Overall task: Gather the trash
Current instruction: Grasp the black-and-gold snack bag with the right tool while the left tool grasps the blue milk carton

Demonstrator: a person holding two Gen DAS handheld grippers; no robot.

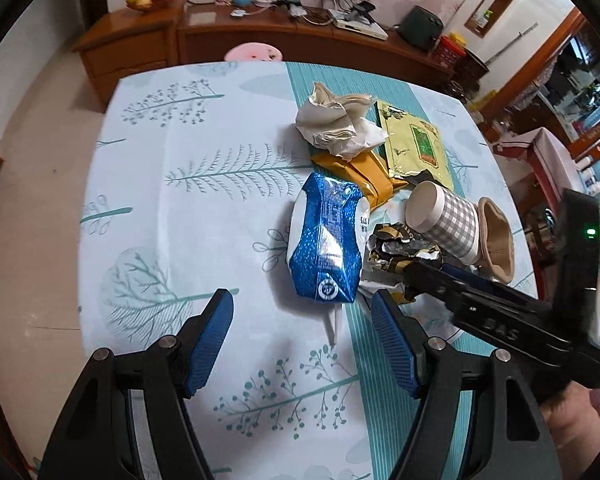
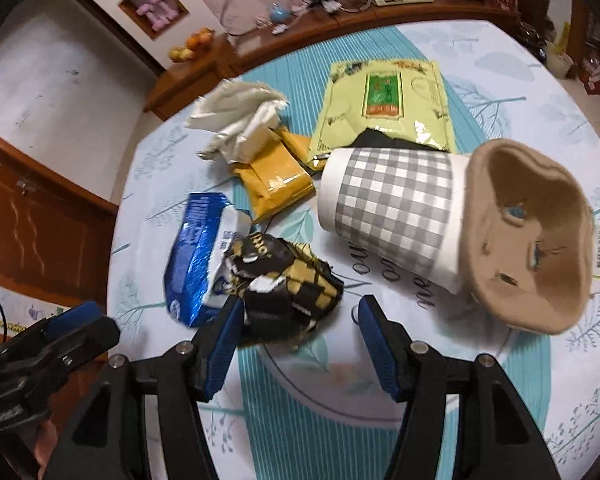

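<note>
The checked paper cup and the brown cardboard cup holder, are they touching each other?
Touching. In the right wrist view the checked paper cup lies on its side with its bottom end pressed against the brown cardboard cup holder, no gap between them.

A cluster of trash lies on a tablecloth printed with pale trees. A shiny blue foil pouch (image 1: 326,244) lies flat, puffed and creased, at the left edge of the group. Just beside it to the right sits a crumpled black, gold and silver foil wrapper (image 2: 284,280), touching the pouch. A paper cup (image 1: 446,222) with a grey and white check pattern lies on its side, its bottom end against a squashed brown pulp cup holder (image 2: 528,236). Beyond these, a folded mustard-yellow packet (image 1: 366,174) lies partly under a wad of crumpled white tissue (image 1: 338,124). A flat yellow-green sachet (image 2: 384,104) with a green label lies behind the cup.
</note>
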